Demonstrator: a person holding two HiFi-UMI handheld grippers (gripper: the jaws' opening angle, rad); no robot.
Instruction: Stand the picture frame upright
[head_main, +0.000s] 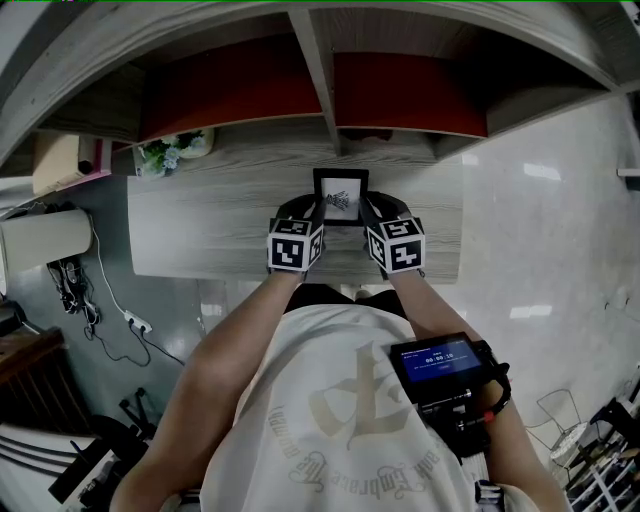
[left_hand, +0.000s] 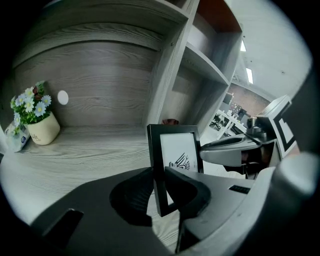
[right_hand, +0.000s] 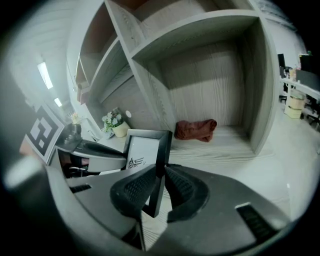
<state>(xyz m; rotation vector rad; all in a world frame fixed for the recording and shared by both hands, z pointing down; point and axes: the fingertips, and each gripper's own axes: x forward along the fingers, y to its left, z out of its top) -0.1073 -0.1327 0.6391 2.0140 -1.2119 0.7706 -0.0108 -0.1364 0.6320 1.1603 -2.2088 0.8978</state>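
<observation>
Far left on the bench (head_main: 200, 235) there's a little pot of flowers (left_hand: 36, 120), sitting back by the shelf wall. Then comes my left hand-held gripper (left_hand: 159, 186), clamped on the left side edge of the picture frame (left_hand: 176, 150), one pad in front and one behind. The frame is upright, picture facing me, over the middle of the bench and right in front of the shelf divider (head_main: 322, 75). I can't really tell if its bottom edge is touching the wood or just off it. My right hand-held gripper (right_hand: 160, 187) does the same on the right side edge, jaws squeezed onto the black border. Further right, in the shelf cubby behind, there's a crumpled red cloth (right_hand: 196, 129).
</observation>
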